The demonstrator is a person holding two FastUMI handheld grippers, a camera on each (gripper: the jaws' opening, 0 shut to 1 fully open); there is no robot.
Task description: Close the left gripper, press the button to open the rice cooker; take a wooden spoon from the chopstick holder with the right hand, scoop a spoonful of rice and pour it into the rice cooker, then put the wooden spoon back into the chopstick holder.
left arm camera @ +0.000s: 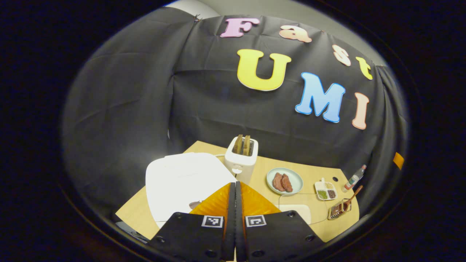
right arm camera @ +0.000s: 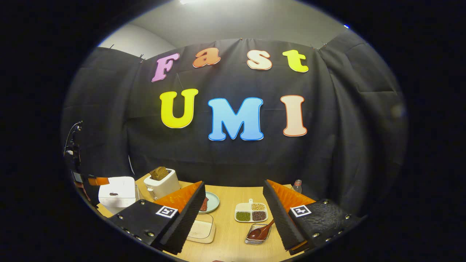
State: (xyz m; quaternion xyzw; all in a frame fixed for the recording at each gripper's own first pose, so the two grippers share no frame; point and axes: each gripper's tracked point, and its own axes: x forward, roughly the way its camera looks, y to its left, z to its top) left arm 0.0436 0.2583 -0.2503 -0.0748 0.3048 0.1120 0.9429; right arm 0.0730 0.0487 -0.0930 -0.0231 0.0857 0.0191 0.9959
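left tool (left arm camera: 235, 189) fingers pressed together, tips over the closed rice cooker (left arm camera: 182, 182) at 6 o'clock. right tool (right arm camera: 235, 203) spread wide, with the wooden spoon (right arm camera: 261, 230) in its holder (right arm camera: 255, 238) on the worktop (right arm camera: 229, 233) at 6 o'clock.

Counting up the table now: one white rice cooker (left arm camera: 182, 182), one toaster (left arm camera: 241, 160) carrying two slices of toast (left arm camera: 242, 144), one plate (left arm camera: 284, 181) with two pieces of meat on it, one divided dish (right arm camera: 251, 212) showing three compartments, one bottle (left arm camera: 354, 178), and one wooden spoon (right arm camera: 260, 230) in one chopstick holder (right arm camera: 257, 234).
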